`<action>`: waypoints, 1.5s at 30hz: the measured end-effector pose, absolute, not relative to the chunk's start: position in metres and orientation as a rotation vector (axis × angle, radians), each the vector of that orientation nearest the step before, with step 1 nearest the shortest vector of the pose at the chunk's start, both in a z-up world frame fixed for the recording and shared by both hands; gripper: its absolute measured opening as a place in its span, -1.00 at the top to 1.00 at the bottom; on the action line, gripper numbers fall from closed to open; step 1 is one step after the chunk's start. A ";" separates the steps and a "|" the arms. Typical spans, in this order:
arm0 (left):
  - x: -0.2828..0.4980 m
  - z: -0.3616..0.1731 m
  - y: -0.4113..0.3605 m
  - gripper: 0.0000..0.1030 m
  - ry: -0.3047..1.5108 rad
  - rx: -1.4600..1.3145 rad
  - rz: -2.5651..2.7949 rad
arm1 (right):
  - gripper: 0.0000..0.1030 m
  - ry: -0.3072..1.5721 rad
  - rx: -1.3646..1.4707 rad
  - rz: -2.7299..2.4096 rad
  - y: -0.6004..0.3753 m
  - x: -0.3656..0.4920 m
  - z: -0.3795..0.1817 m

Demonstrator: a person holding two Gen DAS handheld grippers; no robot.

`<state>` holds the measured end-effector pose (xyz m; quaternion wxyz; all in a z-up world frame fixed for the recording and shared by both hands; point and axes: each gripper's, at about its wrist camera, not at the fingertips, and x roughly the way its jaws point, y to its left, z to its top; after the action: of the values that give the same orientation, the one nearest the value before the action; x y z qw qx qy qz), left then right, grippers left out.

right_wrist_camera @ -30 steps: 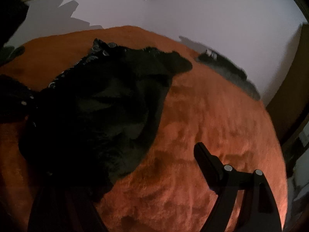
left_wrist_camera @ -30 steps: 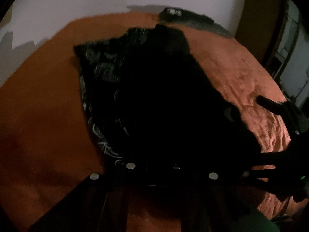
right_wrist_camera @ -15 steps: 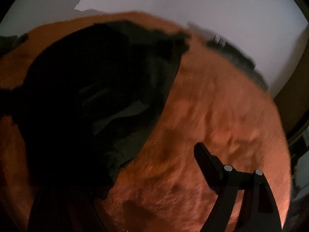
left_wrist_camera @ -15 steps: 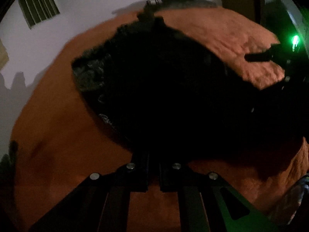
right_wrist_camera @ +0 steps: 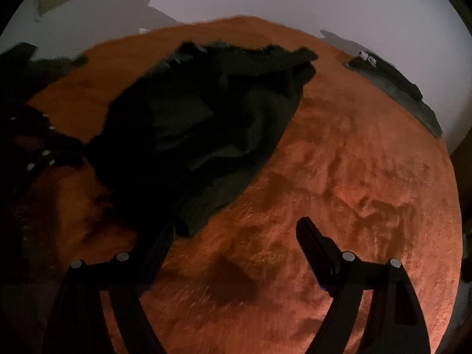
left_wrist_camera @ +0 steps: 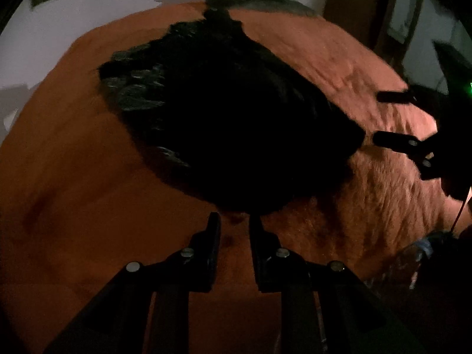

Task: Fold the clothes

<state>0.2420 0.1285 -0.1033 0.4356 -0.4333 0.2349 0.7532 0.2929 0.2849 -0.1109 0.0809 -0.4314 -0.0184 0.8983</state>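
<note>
Here the dark garment lies limp mid-blanket; my left tongs stand slightly parted, right tongs spread wide, both empty. Soft and light, I judge: pinch its near hem.

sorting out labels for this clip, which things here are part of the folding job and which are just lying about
Part of the job:
black garment
left gripper, open, empty
right gripper, open, empty

Just lying about:
orange blanket underneath
dark grey item at the far edge by the wall
</note>
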 end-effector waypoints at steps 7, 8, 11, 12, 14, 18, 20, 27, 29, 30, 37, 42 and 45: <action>0.174 -0.069 0.138 0.58 0.418 -1.061 2.038 | -0.54 0.012 -1.050 2.816 0.284 0.269 -0.065; 0.161 -0.066 0.146 0.58 0.409 -1.063 2.057 | -0.14 -0.021 -1.076 2.813 0.280 0.256 -0.069; 0.118 -0.052 0.172 0.57 0.398 -1.038 2.121 | 0.55 -0.013 -1.234 2.787 0.274 0.227 -0.091; 0.105 -0.049 0.180 0.56 0.397 -1.035 2.134 | 0.56 0.024 -1.297 2.771 0.275 0.220 -0.104; 0.077 -0.043 0.196 0.44 0.396 -1.028 2.160 | 0.56 0.038 -1.434 2.702 0.274 0.213 -0.136; 0.015 -0.052 0.226 0.05 0.437 -1.113 2.113 | 0.57 -0.021 -1.418 2.734 0.270 0.215 -0.142; -0.002 -0.064 0.240 0.05 0.503 -1.151 2.039 | 0.56 0.078 -1.383 2.806 0.280 0.216 -0.130; -0.005 -0.074 0.247 0.05 0.658 -1.140 2.114 | 0.56 0.430 -1.228 2.799 0.349 0.197 -0.084; -0.012 -0.076 0.248 0.04 0.670 -1.149 2.079 | 0.55 0.445 -1.237 2.794 0.370 0.181 -0.072; -0.018 -0.079 0.246 0.04 0.663 -1.128 2.088 | 0.50 0.452 -1.242 2.791 0.380 0.173 -0.066; -0.074 -0.109 0.218 0.04 0.427 -1.106 2.158 | -0.09 0.466 -1.519 2.648 0.456 0.064 -0.028; -0.105 -0.124 0.190 0.04 0.072 -1.185 2.063 | -0.30 0.483 -1.770 2.361 0.496 -0.025 -0.001; -0.102 -0.124 0.204 0.04 0.182 -1.118 2.034 | -0.30 0.455 -1.731 2.381 0.514 -0.049 0.013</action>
<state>-0.1016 0.2038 -0.1240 0.3956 -0.4410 0.0719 0.8024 -0.0493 0.5136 0.0128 0.0811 -0.5793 0.1521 0.7967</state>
